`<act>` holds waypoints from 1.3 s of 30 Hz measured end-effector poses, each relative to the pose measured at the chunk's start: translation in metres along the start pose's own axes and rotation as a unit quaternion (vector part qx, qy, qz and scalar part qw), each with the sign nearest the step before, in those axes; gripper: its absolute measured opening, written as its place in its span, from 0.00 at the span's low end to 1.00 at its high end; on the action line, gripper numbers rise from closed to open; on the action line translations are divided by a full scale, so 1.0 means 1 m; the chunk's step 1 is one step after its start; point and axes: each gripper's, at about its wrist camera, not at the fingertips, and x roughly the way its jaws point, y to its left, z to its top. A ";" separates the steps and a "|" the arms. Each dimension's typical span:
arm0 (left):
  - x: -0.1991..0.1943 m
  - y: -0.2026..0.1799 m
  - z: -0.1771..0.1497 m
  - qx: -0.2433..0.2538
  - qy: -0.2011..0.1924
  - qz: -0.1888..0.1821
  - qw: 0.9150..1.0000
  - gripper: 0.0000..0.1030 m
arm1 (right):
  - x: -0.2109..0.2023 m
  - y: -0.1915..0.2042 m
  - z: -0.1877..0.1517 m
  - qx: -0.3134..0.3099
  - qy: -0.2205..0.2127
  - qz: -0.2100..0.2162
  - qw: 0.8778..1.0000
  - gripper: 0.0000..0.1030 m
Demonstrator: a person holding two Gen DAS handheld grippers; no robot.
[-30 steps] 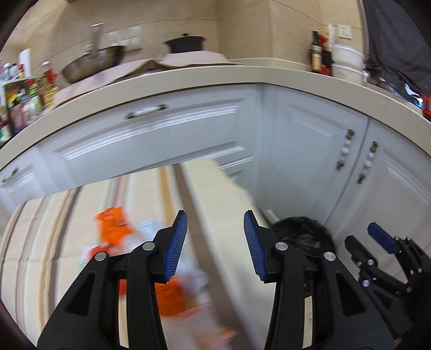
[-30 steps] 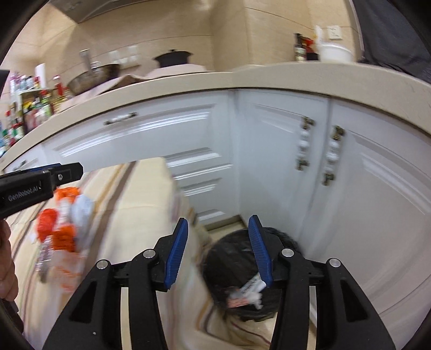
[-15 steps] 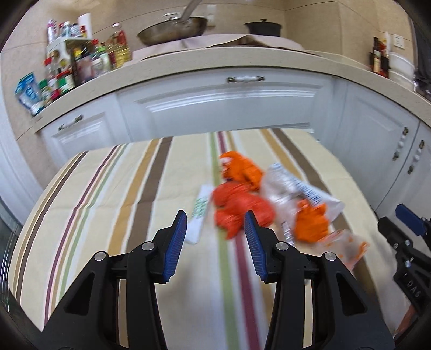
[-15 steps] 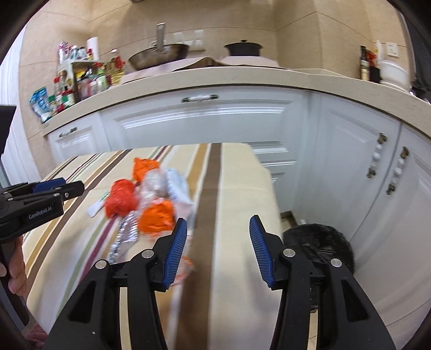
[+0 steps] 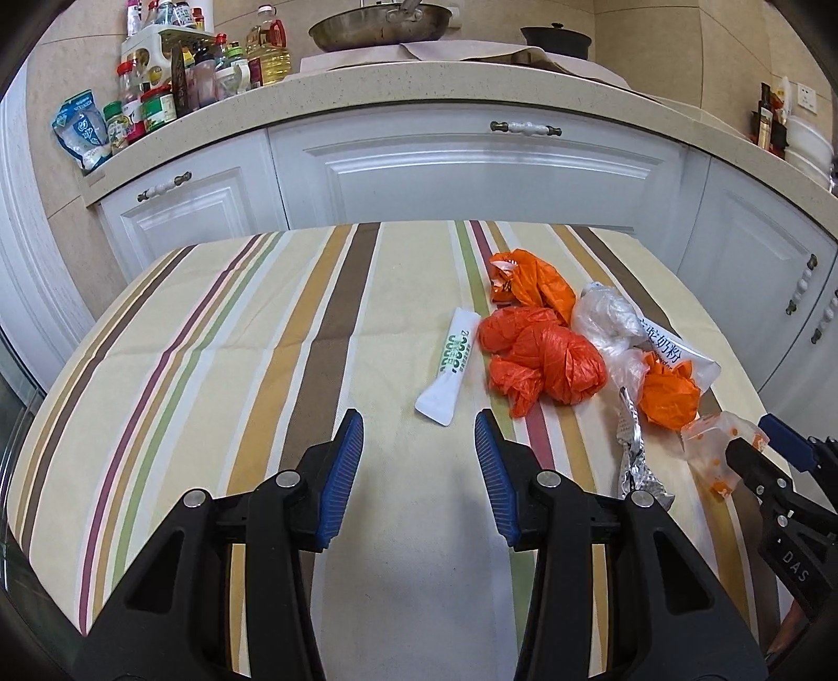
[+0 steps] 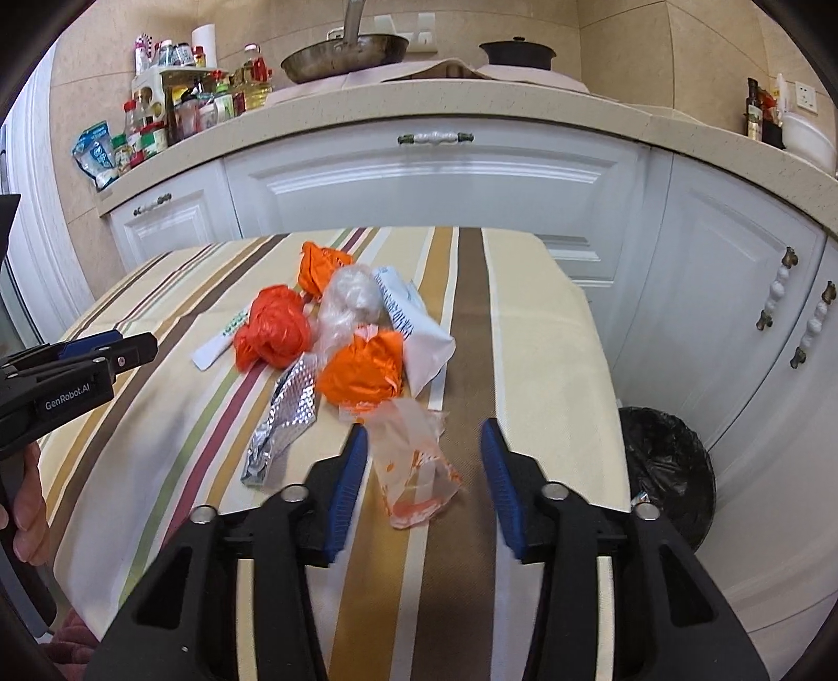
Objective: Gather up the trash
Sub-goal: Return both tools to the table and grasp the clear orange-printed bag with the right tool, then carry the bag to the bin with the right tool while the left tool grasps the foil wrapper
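Observation:
A pile of trash lies on the striped table [image 5: 209,366]: a white tube [image 5: 450,366], crumpled red-orange bags [image 5: 544,361] [image 6: 272,330], an orange wad [image 6: 366,372], a clear bag [image 6: 351,298], a silver foil wrapper [image 6: 285,419] and a clear orange-printed wrapper [image 6: 414,461]. My left gripper [image 5: 419,471] is open and empty, just short of the white tube. My right gripper [image 6: 421,482] is open, its jaws either side of the clear orange-printed wrapper. A black-lined trash bin [image 6: 665,466] stands on the floor right of the table.
White cabinets [image 5: 471,173] and a counter run behind and to the right of the table. Bottles and jars [image 5: 157,89], a pan [image 5: 377,26] and a black pot [image 6: 516,52] stand on the counter.
Both grippers have swung left from the bin and cabinets to face the table and the trash pile. They stay open and empty.

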 end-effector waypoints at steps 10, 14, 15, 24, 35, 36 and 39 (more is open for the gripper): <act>0.000 -0.013 -0.002 0.008 0.003 -0.014 1.000 0.44 | -0.002 -0.003 -0.001 0.004 -0.001 0.005 1.000 0.07; -0.005 -0.028 -0.003 0.014 -0.004 -0.032 0.999 0.51 | -0.011 -0.009 -0.001 0.007 -0.015 -0.006 1.000 0.07; -0.006 -0.032 -0.003 0.017 -0.005 -0.035 0.999 0.51 | -0.014 -0.011 -0.002 0.008 -0.018 -0.010 1.000 0.07; 0.000 -0.081 -0.010 0.054 0.004 -0.062 0.997 0.51 | -0.031 -0.048 -0.010 0.046 -0.036 -0.035 0.998 0.07; 0.021 -0.107 -0.022 0.076 0.025 -0.060 0.995 0.42 | -0.035 -0.078 -0.018 0.078 -0.045 -0.040 0.995 0.07; 0.021 -0.108 -0.023 0.077 0.028 -0.062 0.995 0.35 | -0.035 -0.079 -0.018 0.079 -0.045 -0.040 0.995 0.07; 0.024 -0.109 -0.026 0.080 0.033 -0.066 0.994 0.24 | -0.035 -0.083 -0.020 0.082 -0.045 -0.041 0.995 0.07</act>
